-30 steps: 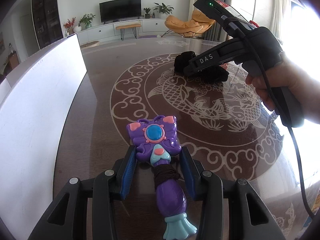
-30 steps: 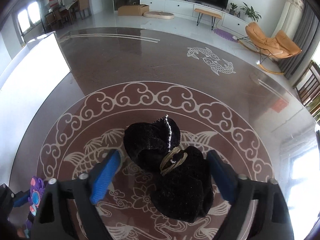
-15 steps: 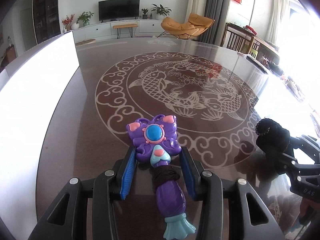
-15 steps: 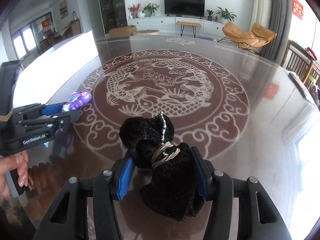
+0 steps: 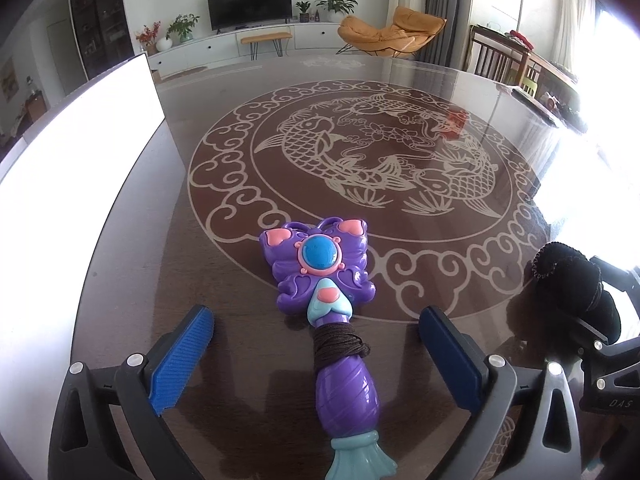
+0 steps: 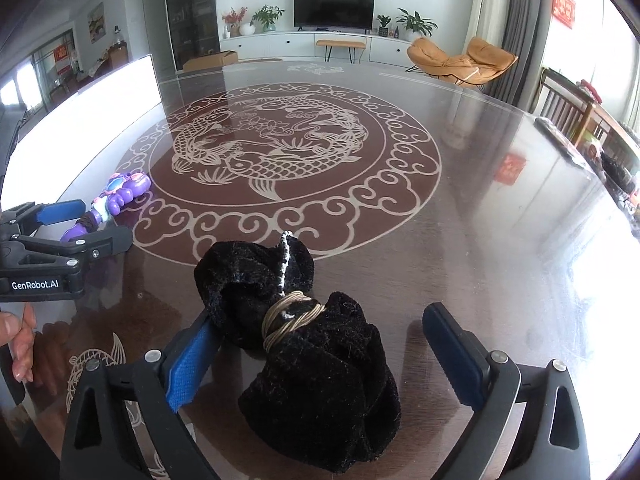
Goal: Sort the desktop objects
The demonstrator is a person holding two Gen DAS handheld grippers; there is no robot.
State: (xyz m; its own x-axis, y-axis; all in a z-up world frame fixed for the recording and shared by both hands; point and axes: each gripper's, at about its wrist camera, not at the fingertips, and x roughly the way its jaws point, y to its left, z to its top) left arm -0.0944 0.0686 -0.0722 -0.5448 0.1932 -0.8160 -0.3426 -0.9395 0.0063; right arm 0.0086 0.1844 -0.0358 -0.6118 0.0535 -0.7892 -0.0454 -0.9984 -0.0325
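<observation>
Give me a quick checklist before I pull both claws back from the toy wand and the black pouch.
1. Left claw open, pads clear of the purple toy wand: ok.
2. Wand lying flat on the table: ok.
3. Right claw open: ok.
4. Right claw's pads clear of the black velvet pouch: not ok, the left pad touches the fabric.
5. Pouch resting on the table: ok.
6. Pouch cord tied: ok.
</observation>
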